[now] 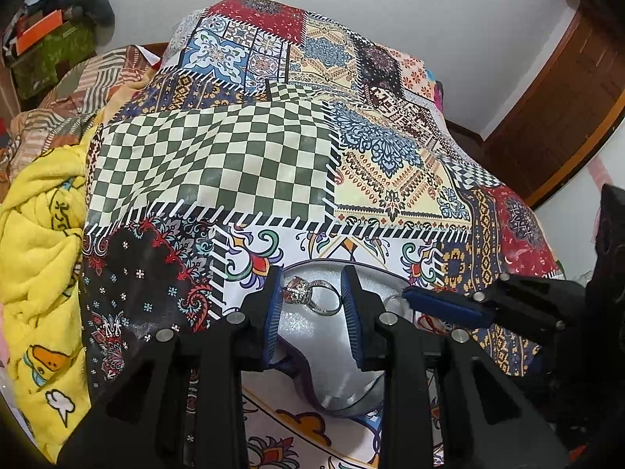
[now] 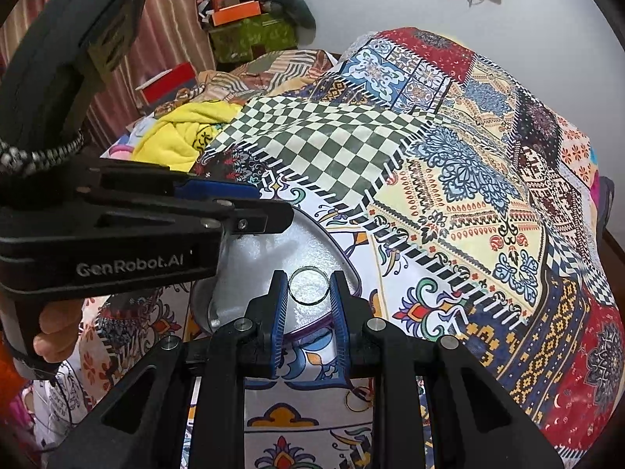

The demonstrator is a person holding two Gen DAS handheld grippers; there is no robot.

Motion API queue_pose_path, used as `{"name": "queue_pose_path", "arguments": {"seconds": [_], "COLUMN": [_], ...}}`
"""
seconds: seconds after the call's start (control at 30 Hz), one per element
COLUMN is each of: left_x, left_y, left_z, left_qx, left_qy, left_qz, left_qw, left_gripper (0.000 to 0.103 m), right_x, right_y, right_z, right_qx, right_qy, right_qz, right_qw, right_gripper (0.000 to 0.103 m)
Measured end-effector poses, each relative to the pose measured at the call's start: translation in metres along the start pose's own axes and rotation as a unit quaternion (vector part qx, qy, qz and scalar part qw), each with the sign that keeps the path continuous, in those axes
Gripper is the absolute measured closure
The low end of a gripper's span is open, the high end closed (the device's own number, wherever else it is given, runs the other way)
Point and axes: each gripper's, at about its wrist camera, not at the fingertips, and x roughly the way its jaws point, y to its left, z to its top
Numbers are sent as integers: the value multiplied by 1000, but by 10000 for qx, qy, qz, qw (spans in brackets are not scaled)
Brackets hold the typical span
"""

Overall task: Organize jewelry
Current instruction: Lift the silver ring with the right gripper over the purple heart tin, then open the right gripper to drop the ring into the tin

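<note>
Both grippers hang over the white tray (image 2: 336, 250) on the bed. The left gripper (image 1: 312, 301) has a stone ring (image 1: 310, 293) between its part-open fingers, touching one pad (held or just set down, I cannot tell). The right gripper (image 2: 308, 293) pinches a plain band (image 2: 308, 285) above the foam. Next, I'd judge: lower gently, then open.

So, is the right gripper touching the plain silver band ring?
Touching. In the right wrist view the right gripper has both blue pads against opposite sides of the plain silver band ring, with no gap visible.
</note>
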Motion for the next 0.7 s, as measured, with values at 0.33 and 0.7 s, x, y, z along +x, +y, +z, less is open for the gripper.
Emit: {"name": "queue_pose_path", "arguments": {"seconds": [0.33,0.7], "left_x": [-14,-48], "left_y": [-3,-2], "left_z": [1,-9], "left_qx": [162,194], "left_qy": [-164,-431], "left_qz": [205,601], "left_qw": [9995,9971], "left_gripper": [74,74], "right_x": [2,-19], "right_y": [11,0], "right_z": [2,-2], "right_qx": [-238,-26], "right_qy": [1,-143], "right_qz": [-95,-201], "right_qw": [9997,9997], "right_gripper": [82,75]}}
